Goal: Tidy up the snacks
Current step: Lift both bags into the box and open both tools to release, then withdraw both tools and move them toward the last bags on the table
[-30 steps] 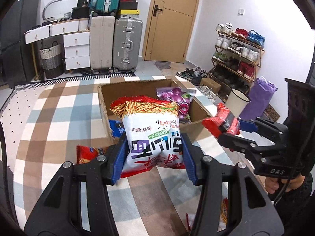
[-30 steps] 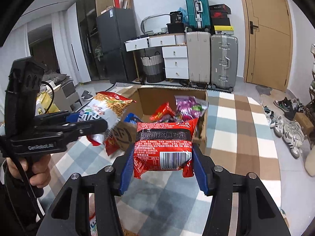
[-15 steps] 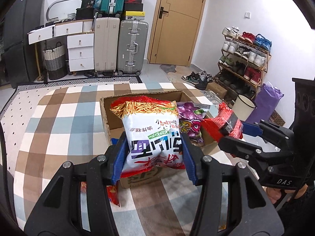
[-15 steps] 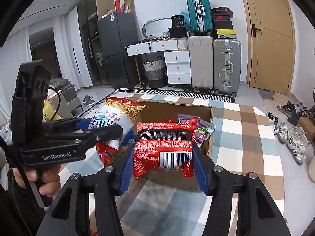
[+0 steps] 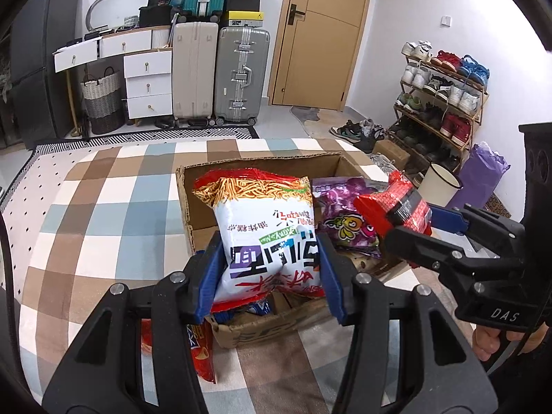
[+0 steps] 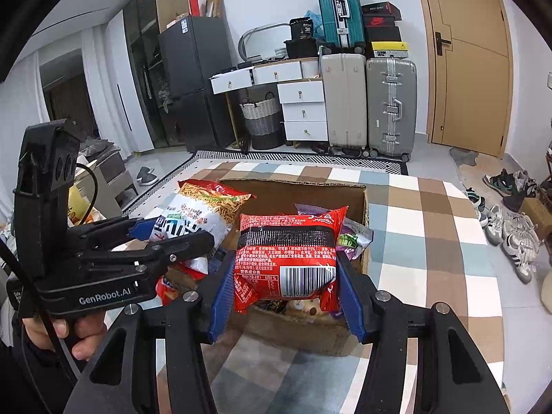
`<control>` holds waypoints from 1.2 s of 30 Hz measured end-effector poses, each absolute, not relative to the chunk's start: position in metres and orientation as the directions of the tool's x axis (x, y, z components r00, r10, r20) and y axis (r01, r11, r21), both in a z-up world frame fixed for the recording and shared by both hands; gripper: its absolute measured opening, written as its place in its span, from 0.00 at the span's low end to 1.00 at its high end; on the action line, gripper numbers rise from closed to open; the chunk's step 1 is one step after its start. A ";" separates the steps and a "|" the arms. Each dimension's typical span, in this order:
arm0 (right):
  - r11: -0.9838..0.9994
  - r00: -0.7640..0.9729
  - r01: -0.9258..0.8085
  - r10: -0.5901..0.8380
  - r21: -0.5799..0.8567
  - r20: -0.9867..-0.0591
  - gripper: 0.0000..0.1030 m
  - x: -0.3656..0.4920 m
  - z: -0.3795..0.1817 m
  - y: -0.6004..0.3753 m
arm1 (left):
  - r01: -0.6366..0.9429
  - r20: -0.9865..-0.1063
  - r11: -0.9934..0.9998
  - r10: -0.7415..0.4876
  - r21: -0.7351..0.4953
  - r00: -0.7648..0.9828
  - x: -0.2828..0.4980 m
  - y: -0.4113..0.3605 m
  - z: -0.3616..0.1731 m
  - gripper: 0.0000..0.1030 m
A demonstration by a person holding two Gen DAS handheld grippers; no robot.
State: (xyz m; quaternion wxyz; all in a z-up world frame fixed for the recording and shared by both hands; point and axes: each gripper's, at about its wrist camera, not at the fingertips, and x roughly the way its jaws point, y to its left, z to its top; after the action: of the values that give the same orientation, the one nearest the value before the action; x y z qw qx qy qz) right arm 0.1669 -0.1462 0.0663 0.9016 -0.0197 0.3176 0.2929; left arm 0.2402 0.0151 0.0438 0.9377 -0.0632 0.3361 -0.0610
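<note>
Both grippers have advanced over the cardboard box [image 5: 193, 207]: left gripper [image 5: 269, 272] clamps the chip bag [image 5: 265, 227], right gripper [image 6: 286, 286] clamps the red packet [image 6: 286, 255]. Release is judged next.

Worktop [image 5: 103, 207] under a brown, blue and white checked cloth, open cardboard box [image 5: 262, 324] standing on it, red snack bag [image 5: 203, 358] lying just beside the box's near corner.
</note>
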 end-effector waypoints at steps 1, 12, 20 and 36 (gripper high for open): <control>0.829 0.626 -0.540 0.511 0.146 -0.589 0.53 0.170 0.064 -0.145 | 0.072 -0.625 0.984 -0.160 -0.163 0.764 0.243 0.016 0.041 0.47; 0.837 0.613 -0.529 0.489 0.137 -0.621 0.53 0.188 0.049 -0.137 | 0.099 -0.628 0.984 -0.170 -0.148 0.760 0.261 0.015 0.019 0.47; 0.843 0.609 -0.525 0.470 0.118 -0.639 0.54 0.192 0.042 -0.133 | 0.088 -0.644 0.988 -0.151 -0.129 0.750 0.271 0.013 0.012 0.48; 0.862 0.655 -0.484 0.470 0.149 -0.592 1.00 0.163 0.074 -0.166 | 0.046 -0.592 0.984 -0.139 -0.170 0.794 0.204 0.027 0.046 0.99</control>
State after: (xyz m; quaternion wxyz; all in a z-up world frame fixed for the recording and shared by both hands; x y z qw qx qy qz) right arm 0.1627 -0.1656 0.0744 0.9095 -0.0111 0.3225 0.2620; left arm 0.2041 0.0266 0.0461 0.9442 -0.0737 0.3172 -0.0491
